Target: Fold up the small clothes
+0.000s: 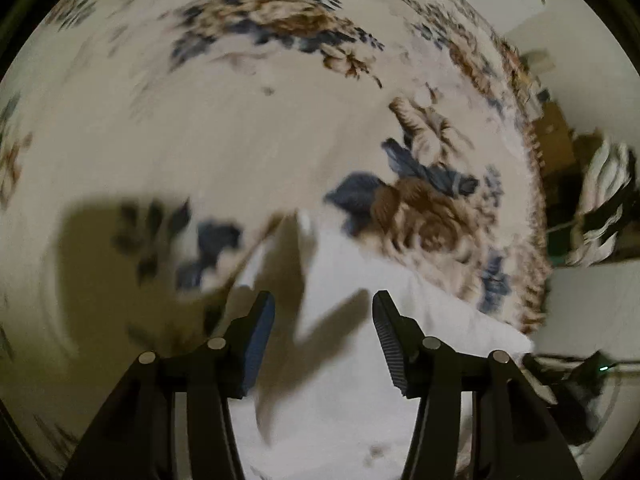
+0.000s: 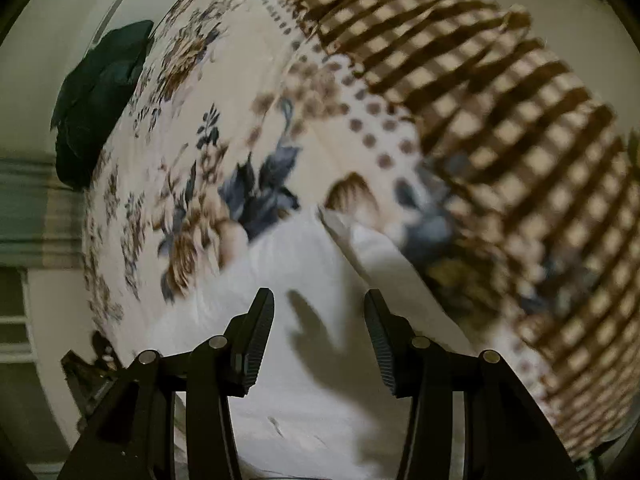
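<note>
Both the left gripper [image 1: 323, 300] and right gripper [image 2: 319, 300] hang spread and empty over a smooth white garment [image 1: 352, 280] — seemingly folded, though blur hides detail — lying on a cream floral bedspread [image 1: 240, 120] with a brown-checked border [image 2: 500, 100].

A cream bedspread [image 1: 224, 152] printed with blue and brown flowers is spread across most of both views. In the right wrist view, its border [image 2: 500, 128] is marked by a brown check pattern and rows of brown dots. A dark green bundle of cloth [image 2: 96, 104] is seen at the bedspread's far left edge. A striped black-and-white fabric [image 1: 604, 204] is glimpsed, blurred, beyond the bedspread's right edge in the left wrist view.
</note>
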Demonstrator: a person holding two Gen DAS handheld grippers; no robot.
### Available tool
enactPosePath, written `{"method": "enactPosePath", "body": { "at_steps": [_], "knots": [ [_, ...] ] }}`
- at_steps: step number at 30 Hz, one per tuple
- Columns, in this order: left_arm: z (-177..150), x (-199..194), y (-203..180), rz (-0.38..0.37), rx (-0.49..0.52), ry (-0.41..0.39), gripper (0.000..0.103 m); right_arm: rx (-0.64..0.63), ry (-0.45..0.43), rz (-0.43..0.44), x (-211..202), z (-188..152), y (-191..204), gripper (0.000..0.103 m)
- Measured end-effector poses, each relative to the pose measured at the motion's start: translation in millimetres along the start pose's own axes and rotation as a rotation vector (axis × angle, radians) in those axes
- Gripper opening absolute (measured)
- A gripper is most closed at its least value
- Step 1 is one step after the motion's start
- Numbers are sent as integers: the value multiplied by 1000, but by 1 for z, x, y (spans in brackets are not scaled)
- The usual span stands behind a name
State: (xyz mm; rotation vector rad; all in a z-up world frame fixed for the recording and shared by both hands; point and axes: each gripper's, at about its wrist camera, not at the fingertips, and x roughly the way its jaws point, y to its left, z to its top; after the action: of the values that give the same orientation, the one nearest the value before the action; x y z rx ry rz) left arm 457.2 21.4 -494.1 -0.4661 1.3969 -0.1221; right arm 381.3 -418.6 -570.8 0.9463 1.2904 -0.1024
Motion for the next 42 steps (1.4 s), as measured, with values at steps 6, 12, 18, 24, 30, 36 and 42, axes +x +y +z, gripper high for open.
{"method": "enactPosePath", "body": {
  "at_steps": [6, 12, 18, 24, 30, 36, 42],
  "knots": [
    [11, 26, 18, 76, 0, 34, 44, -3, -56, -92, 21, 8, -1, 3],
    [17, 26, 29, 77, -10, 40, 44, -14, -57, -135, 26, 19, -12, 2],
    [-9, -27, 12, 52, 103, -3, 46, -34, 30, -48, -1, 9, -11, 32],
    [-91, -80, 40, 28, 64, 26, 64, -94, 72, -95, -53, -61, -29, 68],
    [-186, -75, 108, 110, -82, 93, 65, -41, 159, -135, -62, -139, -101, 69],
    [-244, -31, 143, 111, -126, 166, 65, -8, 183, -194, -52, -191, -175, 69],
    [-260, -16, 132, 142, -62, 126, 57, 101, 212, -92, -24, -211, -219, 68]
  ]
}}
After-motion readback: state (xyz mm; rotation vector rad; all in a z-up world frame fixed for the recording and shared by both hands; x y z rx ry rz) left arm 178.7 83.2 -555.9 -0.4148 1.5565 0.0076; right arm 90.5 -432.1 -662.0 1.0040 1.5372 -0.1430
